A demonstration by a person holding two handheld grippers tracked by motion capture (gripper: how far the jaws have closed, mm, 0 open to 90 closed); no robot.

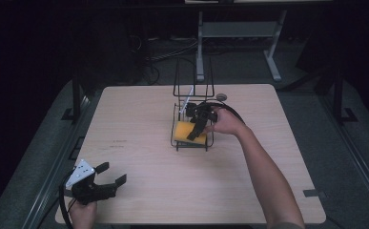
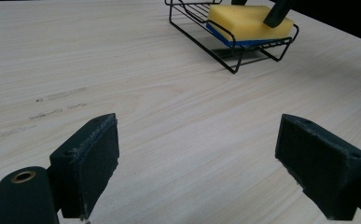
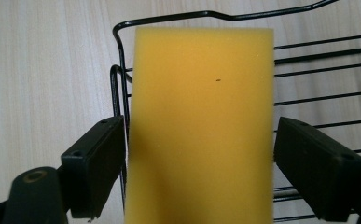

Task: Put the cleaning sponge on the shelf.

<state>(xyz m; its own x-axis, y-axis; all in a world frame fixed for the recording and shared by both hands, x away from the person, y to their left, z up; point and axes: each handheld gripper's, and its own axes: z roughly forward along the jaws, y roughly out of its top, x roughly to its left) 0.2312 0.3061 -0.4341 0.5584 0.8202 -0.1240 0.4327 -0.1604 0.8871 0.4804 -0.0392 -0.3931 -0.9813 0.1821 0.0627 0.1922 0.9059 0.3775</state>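
Note:
A yellow sponge with a blue underside lies flat in a black wire rack near the middle of the table. My right gripper reaches down into the rack, open, with one jaw on each side of the sponge and close to its long edges. The right gripper view looks straight down on the rack's wires. My left gripper rests open and holds nothing at the table's near left corner. Beyond its own jaws, the sponge and rack stand far off.
The light wooden table carries faint marks left of centre. The rack's tall wire frame rises at its far end. A small round disc lies just behind it. Desk legs stand on the dark floor beyond.

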